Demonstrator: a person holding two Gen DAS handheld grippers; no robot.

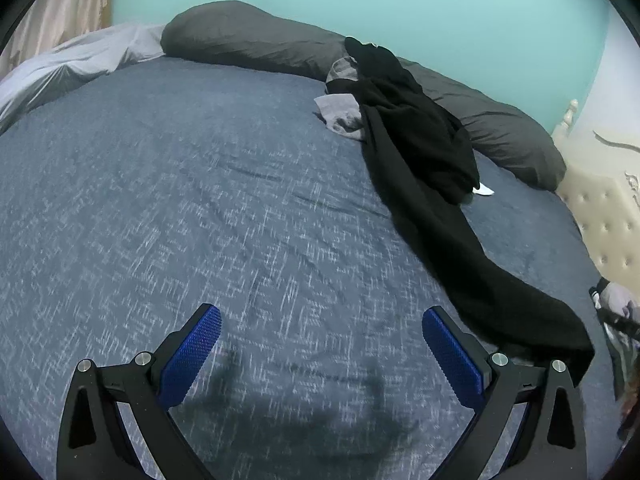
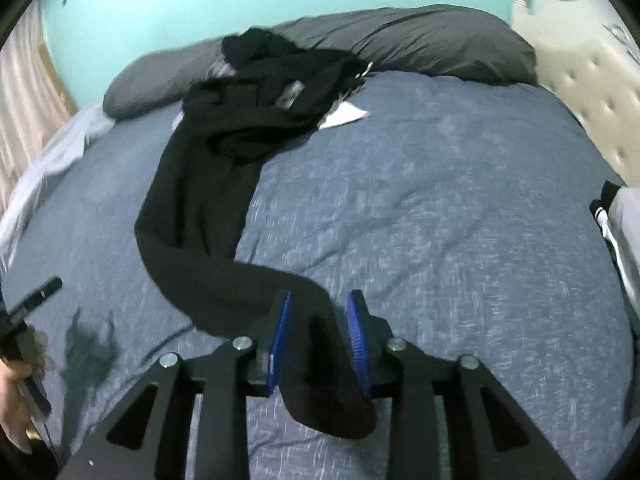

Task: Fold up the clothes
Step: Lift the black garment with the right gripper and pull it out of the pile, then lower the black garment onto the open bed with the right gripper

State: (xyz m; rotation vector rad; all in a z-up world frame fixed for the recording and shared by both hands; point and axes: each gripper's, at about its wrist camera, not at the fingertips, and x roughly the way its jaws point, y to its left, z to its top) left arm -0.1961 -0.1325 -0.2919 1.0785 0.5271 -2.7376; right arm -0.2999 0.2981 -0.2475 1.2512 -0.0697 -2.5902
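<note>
Black cloth, the end of a long black garment (image 2: pixel 200 208), lies between the blue pads (image 2: pixel 280 344) of the right gripper (image 2: pixel 320 344), nearest the right wrist camera. Its jaws stand partly apart and the pads do not look to be pressing the fabric, which hangs loose past them. From there the garment runs in a curving band across the blue bedspread (image 2: pixel 440 200) to a crumpled dark heap (image 2: pixel 280 92) near the grey pillows (image 2: pixel 420 40), with a scrap of white (image 2: pixel 344 114) showing at the heap's edge. No container is in view.

From the left wrist camera, the left gripper (image 1: pixel 322 340) hovers over bare bedspread (image 1: pixel 180 200), jaws wide apart with nothing between them, tilted downward, its shadow on the cover below. The garment (image 1: pixel 440 220) lies to its right, its end touching the right finger. At the left edge of the right wrist view, a hand (image 2: pixel 14 384) grips that gripper's handle.
</note>
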